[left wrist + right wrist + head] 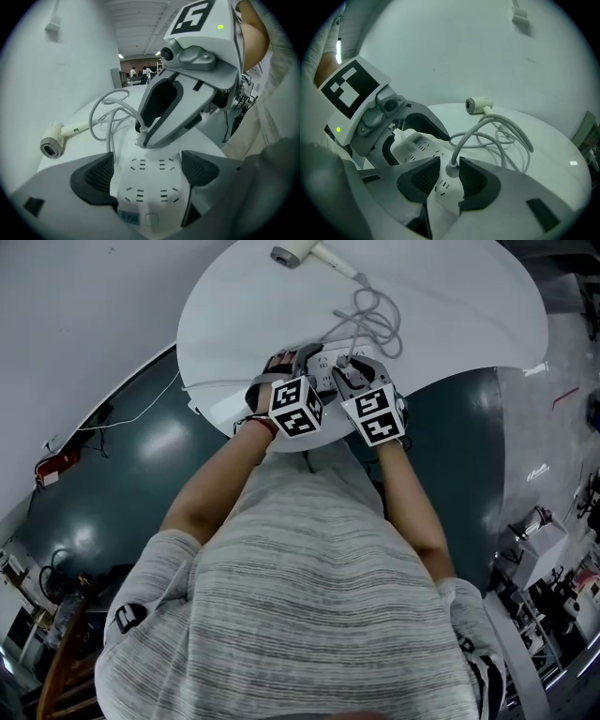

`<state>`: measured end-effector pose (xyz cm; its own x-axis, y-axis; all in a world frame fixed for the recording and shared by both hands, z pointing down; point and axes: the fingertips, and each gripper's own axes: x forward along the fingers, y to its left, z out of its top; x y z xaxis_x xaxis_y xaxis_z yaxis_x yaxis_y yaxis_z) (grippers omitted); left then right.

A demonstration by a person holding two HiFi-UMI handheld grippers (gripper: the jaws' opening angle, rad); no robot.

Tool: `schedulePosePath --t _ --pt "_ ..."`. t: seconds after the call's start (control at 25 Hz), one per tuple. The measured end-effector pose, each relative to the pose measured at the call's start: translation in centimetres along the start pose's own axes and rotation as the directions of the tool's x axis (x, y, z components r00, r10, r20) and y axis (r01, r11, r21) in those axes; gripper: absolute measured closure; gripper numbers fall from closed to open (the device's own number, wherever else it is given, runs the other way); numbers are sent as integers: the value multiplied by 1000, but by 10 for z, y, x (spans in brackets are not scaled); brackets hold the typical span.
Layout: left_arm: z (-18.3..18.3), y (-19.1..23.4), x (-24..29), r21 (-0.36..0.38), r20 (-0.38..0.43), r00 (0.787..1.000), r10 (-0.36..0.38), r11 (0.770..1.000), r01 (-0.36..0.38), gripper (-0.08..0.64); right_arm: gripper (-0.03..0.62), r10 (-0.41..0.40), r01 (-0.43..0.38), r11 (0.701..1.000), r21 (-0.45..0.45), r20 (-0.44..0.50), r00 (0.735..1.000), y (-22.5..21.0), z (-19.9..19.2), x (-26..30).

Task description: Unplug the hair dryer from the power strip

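White power strip [147,187]: on the round table [469,315];
Plug [452,171]: seated in the strip's end socket;
Hair dryer [52,143]: well beyond the strip, cord [506,136] looping between;
Left gripper [147,171]: jaws spread, straddling the strip;
Right gripper [449,164]: jaws spread, flanking the plug

Straddles the white power strip [147,187] with the left gripper [147,173], jaws wide apart. Beyond, meets the right gripper [143,137], tips at the plug [140,132]. Trails the cable [105,112] to the hair dryer [52,143] near the table [79,152]'s left edge.
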<state>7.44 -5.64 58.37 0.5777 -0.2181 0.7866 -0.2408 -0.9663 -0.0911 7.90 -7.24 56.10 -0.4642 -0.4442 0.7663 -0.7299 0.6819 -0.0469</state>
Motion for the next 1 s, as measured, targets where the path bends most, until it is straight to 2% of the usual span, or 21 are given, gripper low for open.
schedulePosePath --t 0.2,0.48,0.68,1.0 --pt "-1 -11 8 17 -30 997 -70 997 71 114 468 1 -1 1000 -19 -24 1000 1 4 5" --pt "-8 -4 24 -16 -146 988 -43 999 41 106 497 -4 3 999 -43 -33 999 -2 6 4" --pt "-5 -4 21 22 -149 989 -25 999 28 104 517 -2 0 999 -42 -38 999 -4 7 2" --pt "-5 -5 26 4 -146 989 -31 999 32 103 532 -34 29 997 -70 -75 997 -3 7 -1"
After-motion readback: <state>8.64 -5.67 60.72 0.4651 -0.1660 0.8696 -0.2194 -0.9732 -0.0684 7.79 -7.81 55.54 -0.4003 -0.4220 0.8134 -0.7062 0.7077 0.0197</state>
